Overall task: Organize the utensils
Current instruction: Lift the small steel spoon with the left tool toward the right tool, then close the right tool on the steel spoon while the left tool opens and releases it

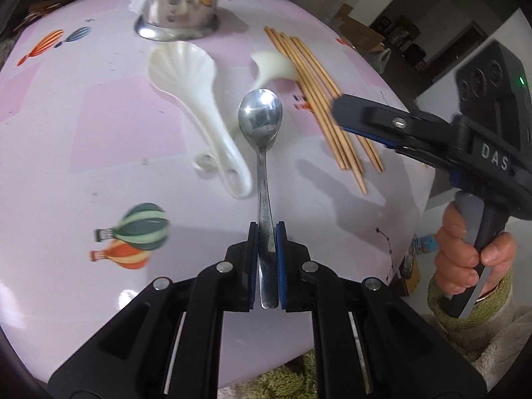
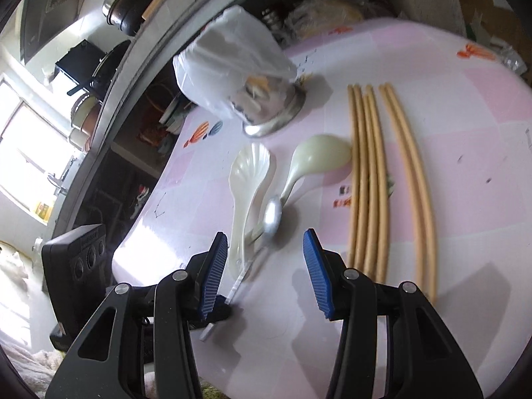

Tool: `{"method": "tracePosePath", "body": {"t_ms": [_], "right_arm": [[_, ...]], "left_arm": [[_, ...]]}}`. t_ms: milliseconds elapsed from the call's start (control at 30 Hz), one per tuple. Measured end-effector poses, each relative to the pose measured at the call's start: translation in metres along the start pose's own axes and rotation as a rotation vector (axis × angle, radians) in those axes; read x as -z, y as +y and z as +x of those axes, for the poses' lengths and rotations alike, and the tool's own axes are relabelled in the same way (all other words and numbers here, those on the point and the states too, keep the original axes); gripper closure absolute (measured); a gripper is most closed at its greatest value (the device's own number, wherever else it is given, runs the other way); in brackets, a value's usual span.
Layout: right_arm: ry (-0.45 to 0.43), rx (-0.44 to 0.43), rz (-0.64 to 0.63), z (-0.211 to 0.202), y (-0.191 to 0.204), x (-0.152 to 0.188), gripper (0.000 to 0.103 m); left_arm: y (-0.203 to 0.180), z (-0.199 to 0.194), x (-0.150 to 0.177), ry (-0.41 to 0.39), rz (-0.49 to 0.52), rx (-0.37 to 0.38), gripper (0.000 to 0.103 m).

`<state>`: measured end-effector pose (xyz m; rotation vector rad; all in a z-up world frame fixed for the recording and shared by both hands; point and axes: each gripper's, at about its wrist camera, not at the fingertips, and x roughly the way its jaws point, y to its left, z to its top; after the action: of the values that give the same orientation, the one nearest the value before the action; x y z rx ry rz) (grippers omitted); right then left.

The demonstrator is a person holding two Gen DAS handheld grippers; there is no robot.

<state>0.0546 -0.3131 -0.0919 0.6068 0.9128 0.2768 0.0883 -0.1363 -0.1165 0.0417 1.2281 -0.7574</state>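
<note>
My left gripper [image 1: 266,232] is shut on the handle of a metal spoon [image 1: 261,116], held above the table with the bowl pointing away; the spoon also shows in the right wrist view [image 2: 273,216]. Two white plastic spoons lie beyond it: a shell-shaped one [image 1: 196,99] [image 2: 247,186] and a smooth one [image 1: 272,66] [image 2: 316,159]. Several wooden chopsticks [image 1: 319,99] [image 2: 369,183] lie to the right. A steel utensil holder [image 1: 179,13] [image 2: 266,113], partly covered by a white plastic bag [image 2: 229,66], stands at the back. My right gripper [image 2: 266,252] [image 1: 342,113] is open and empty over the table, near the chopsticks.
The table [image 1: 99,133] has a pink cloth with balloon prints. Its right edge [image 1: 425,179] drops to the floor, with boxes beyond. Shelves with pots [image 2: 126,3] stand left of the table in the right wrist view.
</note>
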Motion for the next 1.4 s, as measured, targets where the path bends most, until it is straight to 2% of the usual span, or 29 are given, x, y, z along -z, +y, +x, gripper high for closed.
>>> {"method": "tracePosePath", "body": {"t_ms": [100, 300, 533, 700, 900, 1133, 1200, 1233, 1400], "right_arm": [[0.023, 0.003, 0.006, 0.011, 0.002, 0.001, 0.056], [0.040, 0.086, -0.016, 0.024, 0.006, 0.000, 0.056], [0.084, 0.081, 0.016, 0.027, 0.003, 0.005, 0.056], [0.118, 0.107, 0.025, 0.036, 0.002, 0.004, 0.056], [0.119, 0.108, 0.015, 0.045, 0.004, -0.005, 0.056], [0.123, 0.115, -0.005, 0.049, 0.006, -0.010, 0.056], [0.120, 0.136, -0.024, 0.048, 0.008, -0.011, 0.056], [0.115, 0.151, -0.040, 0.047, 0.010, -0.011, 0.056], [0.109, 0.229, -0.122, 0.047, 0.018, -0.011, 0.056]], "left_arm": [[-0.004, 0.002, 0.000, 0.000, 0.010, 0.008, 0.095], [0.000, 0.006, -0.001, -0.001, 0.004, 0.016, 0.096], [0.004, 0.006, -0.004, -0.005, 0.004, 0.031, 0.096], [0.009, 0.009, -0.007, -0.001, -0.006, 0.064, 0.096], [0.008, 0.017, -0.014, 0.013, -0.005, 0.110, 0.096], [0.000, 0.028, -0.016, 0.035, 0.003, 0.208, 0.095], [-0.001, 0.028, -0.015, 0.030, 0.006, 0.212, 0.094], [0.000, 0.026, -0.015, 0.020, 0.005, 0.206, 0.089], [0.009, 0.004, -0.010, -0.064, 0.022, 0.126, 0.079]]}}
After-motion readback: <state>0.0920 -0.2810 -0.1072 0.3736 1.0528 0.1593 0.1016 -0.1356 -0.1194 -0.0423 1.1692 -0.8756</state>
